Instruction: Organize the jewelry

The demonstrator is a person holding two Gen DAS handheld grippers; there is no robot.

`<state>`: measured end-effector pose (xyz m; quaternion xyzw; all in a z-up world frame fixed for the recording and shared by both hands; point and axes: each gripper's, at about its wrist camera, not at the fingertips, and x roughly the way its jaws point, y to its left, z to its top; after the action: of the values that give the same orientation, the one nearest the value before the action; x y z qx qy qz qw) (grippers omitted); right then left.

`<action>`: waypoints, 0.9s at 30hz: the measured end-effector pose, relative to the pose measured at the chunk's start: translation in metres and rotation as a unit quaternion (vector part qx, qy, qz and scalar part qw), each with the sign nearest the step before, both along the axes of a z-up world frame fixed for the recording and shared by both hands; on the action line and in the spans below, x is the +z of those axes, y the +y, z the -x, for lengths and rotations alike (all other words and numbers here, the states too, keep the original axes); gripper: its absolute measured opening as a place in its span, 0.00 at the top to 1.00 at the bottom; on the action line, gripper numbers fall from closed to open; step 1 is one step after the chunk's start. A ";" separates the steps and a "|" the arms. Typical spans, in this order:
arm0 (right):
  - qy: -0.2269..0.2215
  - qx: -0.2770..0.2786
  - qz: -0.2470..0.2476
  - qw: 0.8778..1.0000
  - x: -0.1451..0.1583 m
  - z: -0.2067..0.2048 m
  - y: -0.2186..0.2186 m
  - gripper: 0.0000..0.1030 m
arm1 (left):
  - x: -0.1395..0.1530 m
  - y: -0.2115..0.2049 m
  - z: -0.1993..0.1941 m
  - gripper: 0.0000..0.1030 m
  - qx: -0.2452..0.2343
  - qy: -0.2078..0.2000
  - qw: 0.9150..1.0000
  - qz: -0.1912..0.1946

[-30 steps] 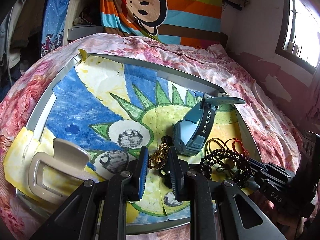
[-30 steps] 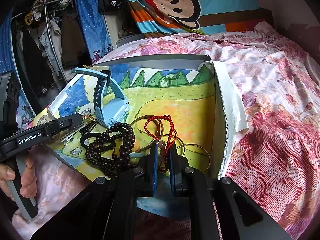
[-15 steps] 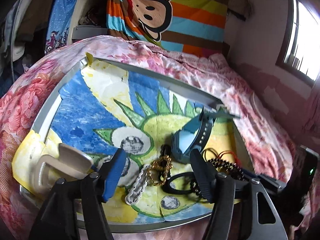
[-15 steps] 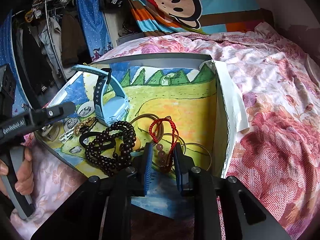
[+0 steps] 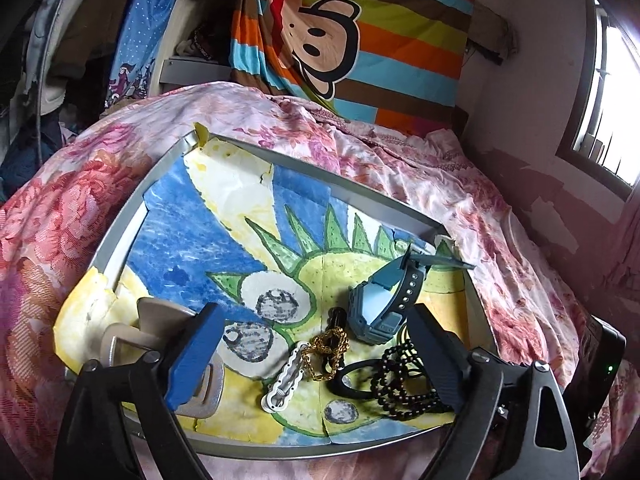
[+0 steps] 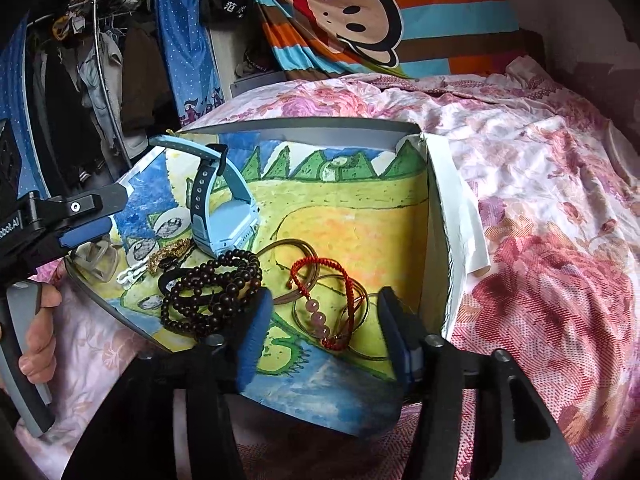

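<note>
A grey-rimmed tray [image 5: 120,236] lined with a painted sheet lies on the bed. On it are a gold chain [image 5: 329,353], a white chain clip [image 5: 285,378], a black ring [image 5: 351,378], dark bead bracelets [image 5: 404,384], a blue watch [image 5: 384,300] and a beige hair claw [image 5: 152,334]. My left gripper [image 5: 316,360] is open and empty, pulled back above the gold chain. In the right wrist view, my right gripper [image 6: 326,334] is open and empty around a red cord bracelet with pink beads [image 6: 324,304]; the bead bracelets [image 6: 214,290] and the watch [image 6: 224,208] lie to its left.
Thin brown cord loops [image 6: 304,272] lie under the red bracelet. The tray's right wall [image 6: 438,240] stands close to my right gripper. Floral bedding [image 6: 540,220] surrounds the tray. A striped monkey blanket [image 5: 352,40] and hanging clothes [image 6: 100,72] are behind.
Both grippers have opened. The left let go of the gold chain and drew back; the white clip now shows. The right let go of the red bracelet, which lies on the tray.
</note>
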<state>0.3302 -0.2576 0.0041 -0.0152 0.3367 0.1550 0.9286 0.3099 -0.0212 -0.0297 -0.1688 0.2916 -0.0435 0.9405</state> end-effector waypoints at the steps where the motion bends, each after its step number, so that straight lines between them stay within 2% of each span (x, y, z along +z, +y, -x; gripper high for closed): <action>1: -0.003 -0.001 0.001 1.000 0.001 0.001 0.001 0.44 | 0.002 0.000 0.002 0.08 0.001 -0.002 1.000 0.000; 3: -0.008 -0.005 0.005 1.000 0.004 0.003 0.001 0.41 | 0.007 0.000 0.006 0.06 0.003 -0.008 1.000 -0.003; 7: -0.019 -0.019 0.006 1.000 0.012 0.009 -0.001 0.29 | 0.017 -0.001 0.013 0.04 0.003 -0.016 1.000 -0.004; 9: -0.029 -0.026 0.006 0.999 0.020 0.014 -0.002 0.28 | 0.024 -0.002 0.019 0.04 0.003 -0.020 1.000 -0.004; 13: -0.057 -0.041 0.006 0.998 0.039 0.030 -0.003 0.16 | 0.040 -0.003 0.033 0.01 0.006 -0.038 0.999 -0.011; 16: -0.077 -0.052 0.003 0.996 0.055 0.045 -0.003 0.15 | 0.052 -0.003 0.046 0.00 0.011 -0.051 0.998 -0.017; 19: -0.093 -0.057 0.000 0.994 0.070 0.061 -0.002 0.08 | 0.067 0.000 0.061 0.00 0.015 -0.063 0.998 -0.025; 27: -0.134 -0.064 0.002 0.989 0.107 0.117 0.007 0.08 | 0.096 0.012 0.110 0.00 0.024 -0.087 0.995 -0.049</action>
<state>0.2133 -0.2510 0.1110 -0.0161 0.2102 0.0910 0.9733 0.1999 -0.0095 0.0659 -0.1256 0.2060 -0.0211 0.9702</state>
